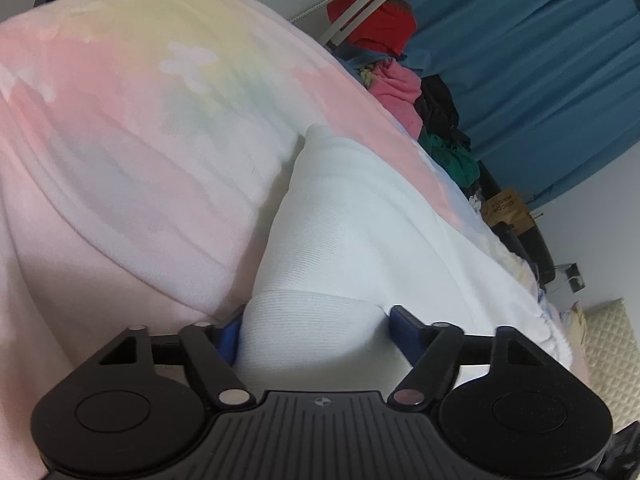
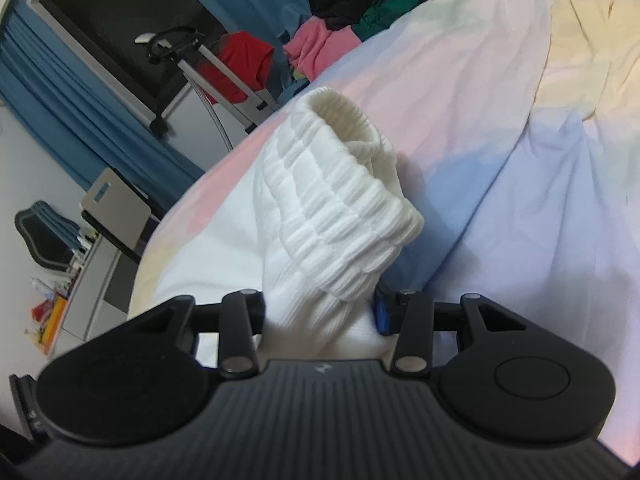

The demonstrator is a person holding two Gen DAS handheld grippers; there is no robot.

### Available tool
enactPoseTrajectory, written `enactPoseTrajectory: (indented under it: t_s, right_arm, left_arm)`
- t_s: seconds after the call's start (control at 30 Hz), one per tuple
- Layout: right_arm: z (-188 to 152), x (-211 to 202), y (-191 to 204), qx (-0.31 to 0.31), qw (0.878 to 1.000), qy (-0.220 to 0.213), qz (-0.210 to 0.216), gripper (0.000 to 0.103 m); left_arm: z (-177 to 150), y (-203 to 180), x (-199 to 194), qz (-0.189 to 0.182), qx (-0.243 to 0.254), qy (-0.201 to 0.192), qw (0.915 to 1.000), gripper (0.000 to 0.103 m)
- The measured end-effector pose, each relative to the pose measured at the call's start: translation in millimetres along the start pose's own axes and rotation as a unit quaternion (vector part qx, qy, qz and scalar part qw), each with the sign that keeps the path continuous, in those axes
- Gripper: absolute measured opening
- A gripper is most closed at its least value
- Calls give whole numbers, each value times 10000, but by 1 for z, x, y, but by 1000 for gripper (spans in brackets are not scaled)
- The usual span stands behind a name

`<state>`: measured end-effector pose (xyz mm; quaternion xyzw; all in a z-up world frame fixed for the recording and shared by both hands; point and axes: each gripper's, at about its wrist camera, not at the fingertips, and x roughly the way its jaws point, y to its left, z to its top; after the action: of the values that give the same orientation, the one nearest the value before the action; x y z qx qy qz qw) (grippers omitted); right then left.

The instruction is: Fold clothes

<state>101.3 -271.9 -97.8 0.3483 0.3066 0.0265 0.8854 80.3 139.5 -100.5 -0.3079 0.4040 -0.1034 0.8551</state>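
A white ribbed garment [image 1: 352, 232] lies on a pastel rainbow blanket [image 1: 120, 120]. My left gripper [image 1: 316, 332] is shut on a smooth fold of it, with cloth bulging between the blue fingers [image 1: 404, 330]. In the right wrist view the same white garment [image 2: 332, 220] shows its gathered elastic band, standing up in a loop. My right gripper [image 2: 320, 312] is shut on the cloth just below that band, with one blue finger [image 2: 382, 312] visible at the right. The blanket [image 2: 520, 160] lies under it.
A pile of unfolded clothes, pink [image 1: 396, 88], black, green [image 1: 456, 160] and red [image 1: 376, 28], lies at the bed's far edge, also in the right wrist view [image 2: 320, 44]. Blue curtains [image 1: 540, 80] hang behind. A metal rack [image 2: 224, 72] and a desk [image 2: 100, 256] stand beside the bed.
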Motion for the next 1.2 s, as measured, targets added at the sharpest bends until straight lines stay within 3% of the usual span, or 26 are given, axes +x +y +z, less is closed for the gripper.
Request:
enactPoseTrajectory:
  t_s: [0.17,0.3,0.5,0.63,0.77,0.9,1.03,1.1,1.2]
  right_arm:
    - [6,-11,12,-161,9993,-267,217,39]
    - [21,-32,24,-251,9961,-607,597,37]
    - [77,-75,16,-129,9915,-1118,650,37]
    - [133,-96,-19,71,9885,-1441,455,37]
    - [197,-106,-67,296,9828,-1820,137,37]
    - [250,-95,-117,431,9770,-2064,-316,37]
    - [268,-60,-171,658,9732,-2087,-703,37]
    - [257,-41,-198,846,9729,-2016,-755,37]
    - [225,-35,-228,1172,9680,-2128,-629,37]
  left_arm:
    - [3,-20,-18,-140,344,-340,9987,37]
    - [7,-54,-32,-426,546,-647,9955,32]
    - [18,-133,-32,-907,745,-848,9895,31]
    - [23,-215,16,-1227,1047,-740,9841,30]
    - [25,-299,92,-1543,1396,-571,9765,31]
    - [13,-359,179,-1577,1660,-356,9728,31]
    - [-11,-372,250,-1465,1740,-107,9737,31]
    - [-19,-364,279,-1455,1915,-104,9706,33]
    - [-24,-342,304,-1514,2243,-54,9627,46]
